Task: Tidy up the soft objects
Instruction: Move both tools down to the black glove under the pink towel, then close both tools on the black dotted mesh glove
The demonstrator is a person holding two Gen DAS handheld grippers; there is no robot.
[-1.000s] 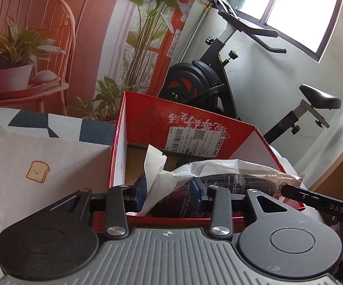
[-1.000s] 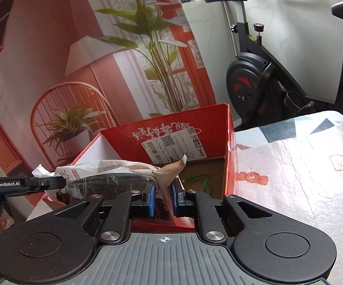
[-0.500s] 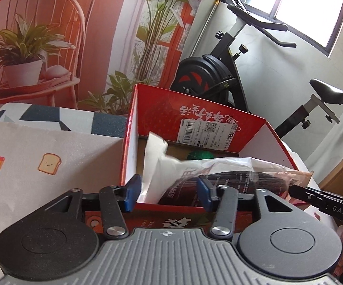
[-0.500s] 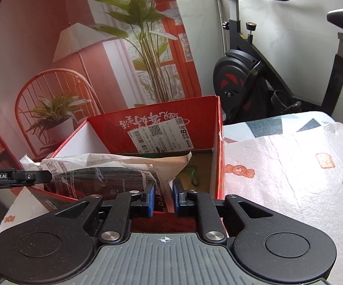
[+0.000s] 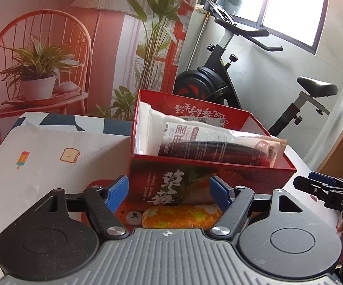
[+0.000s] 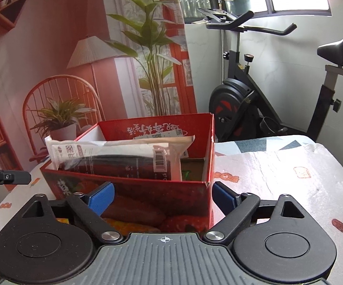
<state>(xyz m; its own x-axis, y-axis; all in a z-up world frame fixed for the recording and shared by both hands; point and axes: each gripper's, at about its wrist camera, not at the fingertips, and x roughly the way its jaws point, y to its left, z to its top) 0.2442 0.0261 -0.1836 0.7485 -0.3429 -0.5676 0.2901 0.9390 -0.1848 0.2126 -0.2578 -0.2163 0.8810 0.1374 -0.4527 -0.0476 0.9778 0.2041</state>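
Observation:
A soft plastic packet (image 5: pixel 216 144), white with a dark middle, lies across the open red cardboard box (image 5: pixel 195 180), its ends sticking above the rims. It also shows in the right wrist view (image 6: pixel 124 156) inside the box (image 6: pixel 162 201). My left gripper (image 5: pixel 170 193) is open and empty, in front of the box's near wall. My right gripper (image 6: pixel 163 197) is open and empty, also just in front of the box. The right gripper's tip shows at the left wrist view's right edge (image 5: pixel 323 187).
The box stands on a table covered with a white cloth (image 6: pixel 278 173) printed with toast and ice-lolly pictures. A small green item (image 6: pixel 187 173) lies on the box floor. An exercise bike (image 5: pixel 231 80) and a printed room backdrop (image 5: pixel 52 59) stand behind the table.
Both grippers opened and let go of the packet, which dropped into the box. Both grippers drew back toward me, away from the box.

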